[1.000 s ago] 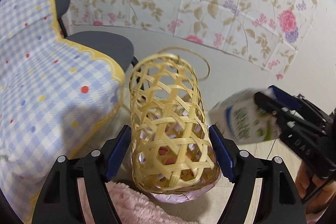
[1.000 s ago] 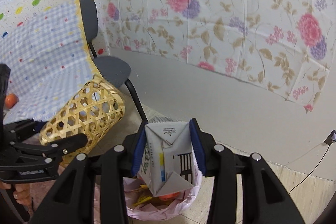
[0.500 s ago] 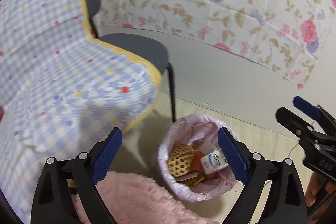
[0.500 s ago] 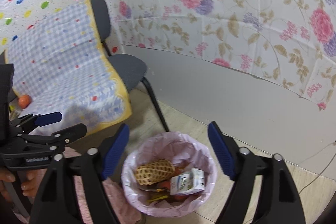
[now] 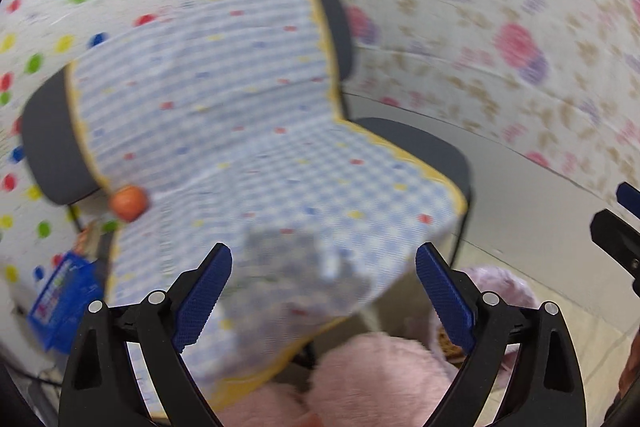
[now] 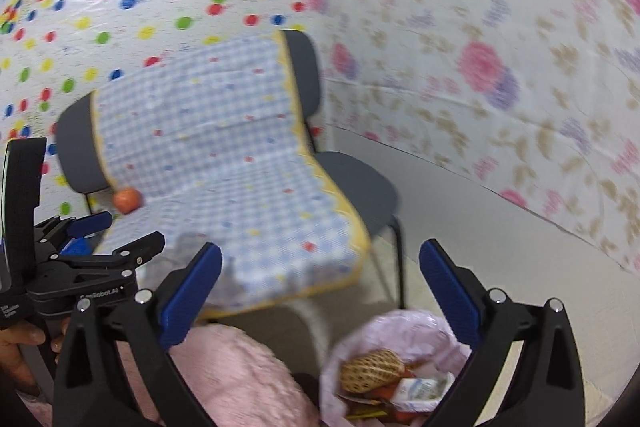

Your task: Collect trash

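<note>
Left gripper (image 5: 323,291) wide, empty; right gripper (image 6: 320,291) jaws opening, empty.

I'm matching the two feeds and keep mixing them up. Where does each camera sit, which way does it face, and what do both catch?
Left wrist: rides the left gripper, looks forward and down at the checked cloth over the chair; its own open blue-padded fingers show, with the right gripper at the right edge.
Right wrist: rides the right gripper, jaws opening and empty, above the bin holding the woven basket and carton; a hand holds the left gripper.
Shared: cloth, orange ball, pink fluffy fabric, bin.
</note>
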### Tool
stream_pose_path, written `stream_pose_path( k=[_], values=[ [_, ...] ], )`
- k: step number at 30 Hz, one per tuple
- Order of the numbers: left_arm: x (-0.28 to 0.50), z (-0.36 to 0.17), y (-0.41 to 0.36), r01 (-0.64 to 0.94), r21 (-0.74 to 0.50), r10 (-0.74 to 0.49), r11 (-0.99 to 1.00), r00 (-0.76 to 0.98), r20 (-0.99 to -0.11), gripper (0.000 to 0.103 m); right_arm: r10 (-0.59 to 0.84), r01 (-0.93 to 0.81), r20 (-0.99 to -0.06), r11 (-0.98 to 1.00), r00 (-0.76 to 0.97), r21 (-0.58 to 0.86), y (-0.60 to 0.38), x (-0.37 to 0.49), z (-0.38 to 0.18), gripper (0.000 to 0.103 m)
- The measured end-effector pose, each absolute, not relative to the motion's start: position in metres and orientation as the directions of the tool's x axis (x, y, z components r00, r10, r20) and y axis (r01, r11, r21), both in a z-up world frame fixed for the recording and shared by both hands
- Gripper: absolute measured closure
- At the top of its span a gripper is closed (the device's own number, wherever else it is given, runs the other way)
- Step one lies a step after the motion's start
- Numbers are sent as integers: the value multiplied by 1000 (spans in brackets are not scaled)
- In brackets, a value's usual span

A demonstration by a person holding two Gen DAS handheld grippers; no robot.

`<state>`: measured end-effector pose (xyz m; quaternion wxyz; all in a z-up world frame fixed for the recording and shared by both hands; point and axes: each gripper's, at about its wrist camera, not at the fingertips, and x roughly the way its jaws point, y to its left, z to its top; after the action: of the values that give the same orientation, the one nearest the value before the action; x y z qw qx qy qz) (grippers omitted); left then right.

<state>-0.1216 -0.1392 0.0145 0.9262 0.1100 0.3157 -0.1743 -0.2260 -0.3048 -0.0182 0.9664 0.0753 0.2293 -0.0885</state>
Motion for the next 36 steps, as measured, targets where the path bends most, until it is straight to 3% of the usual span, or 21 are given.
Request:
stream_pose_path(
  k=[16, 36],
  values=[
    [-80, 15, -13, 62, 84, 7, 994, 762, -648, 10, 44, -17, -477, 998, 878, 60, -211, -148, 0, 6],
    [-58, 11, 30, -33, 71, 72, 997, 749, -659, 10, 62, -53, -487, 998, 871, 34, -180, -105, 1, 6]
  ],
)
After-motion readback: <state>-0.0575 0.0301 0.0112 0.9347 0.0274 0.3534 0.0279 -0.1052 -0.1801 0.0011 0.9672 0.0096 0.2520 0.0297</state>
